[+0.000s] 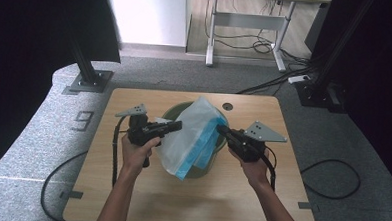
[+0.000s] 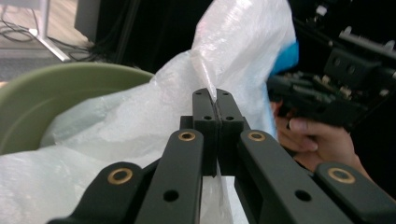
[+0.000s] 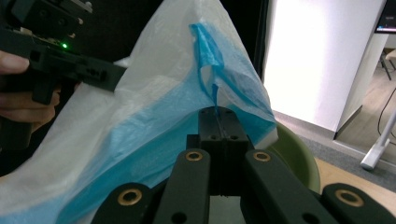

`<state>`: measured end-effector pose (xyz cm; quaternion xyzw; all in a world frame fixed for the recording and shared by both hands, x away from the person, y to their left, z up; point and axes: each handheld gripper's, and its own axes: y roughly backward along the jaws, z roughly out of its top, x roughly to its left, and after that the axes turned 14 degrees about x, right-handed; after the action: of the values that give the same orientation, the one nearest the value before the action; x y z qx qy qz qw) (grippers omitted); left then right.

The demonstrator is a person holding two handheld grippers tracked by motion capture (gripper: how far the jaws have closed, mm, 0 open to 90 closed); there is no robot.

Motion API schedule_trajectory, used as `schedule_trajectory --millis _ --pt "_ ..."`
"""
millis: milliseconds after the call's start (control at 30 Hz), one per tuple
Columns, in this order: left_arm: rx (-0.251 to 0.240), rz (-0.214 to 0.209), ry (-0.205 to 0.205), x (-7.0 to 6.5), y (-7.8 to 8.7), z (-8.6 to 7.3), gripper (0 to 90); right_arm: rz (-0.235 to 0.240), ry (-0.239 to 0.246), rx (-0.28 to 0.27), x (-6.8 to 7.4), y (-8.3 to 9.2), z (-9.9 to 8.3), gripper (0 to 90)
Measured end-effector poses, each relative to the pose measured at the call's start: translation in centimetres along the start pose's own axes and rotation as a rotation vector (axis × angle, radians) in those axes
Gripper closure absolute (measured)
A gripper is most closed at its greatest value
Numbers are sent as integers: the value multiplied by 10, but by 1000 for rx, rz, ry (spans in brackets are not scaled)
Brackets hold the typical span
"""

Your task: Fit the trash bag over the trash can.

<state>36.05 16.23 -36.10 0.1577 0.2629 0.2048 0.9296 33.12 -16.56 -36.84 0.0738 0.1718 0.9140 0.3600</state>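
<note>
A clear plastic bag with a blue band (image 1: 193, 135) hangs over a green bin (image 1: 176, 111) at the table's middle. My left gripper (image 1: 179, 125) comes in from the left, shut on the bag's white film (image 2: 212, 77). From the right, my right gripper (image 1: 219, 128) is shut on the bag's blue edge (image 3: 212, 93). In the left gripper view the pads (image 2: 205, 109) are pressed together with film pinched between them. In the right gripper view the pads (image 3: 210, 123) clamp the blue strip. The bag (image 3: 154, 121) stands stretched between both grippers, above the bin (image 3: 292, 149).
The wooden table (image 1: 190, 190) has bare room in front of the bin and a small round hole (image 1: 227, 107) near its far edge. Black frame posts (image 1: 88, 66) stand at the far left and right. Cables trail on the grey floor (image 1: 331, 176).
</note>
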Motion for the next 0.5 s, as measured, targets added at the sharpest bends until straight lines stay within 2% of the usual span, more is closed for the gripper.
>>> schedule_trajectory --millis 133,300,500 --pt "-25 9 13 3 -1 1 893 2 -16 18 -7 -1 -5 890" --pt "-67 34 26 8 -1 3 895 -33 -18 48 -15 0 -11 890" --pt "-102 47 40 19 -3 4 896 -117 -36 81 -35 13 -14 890"
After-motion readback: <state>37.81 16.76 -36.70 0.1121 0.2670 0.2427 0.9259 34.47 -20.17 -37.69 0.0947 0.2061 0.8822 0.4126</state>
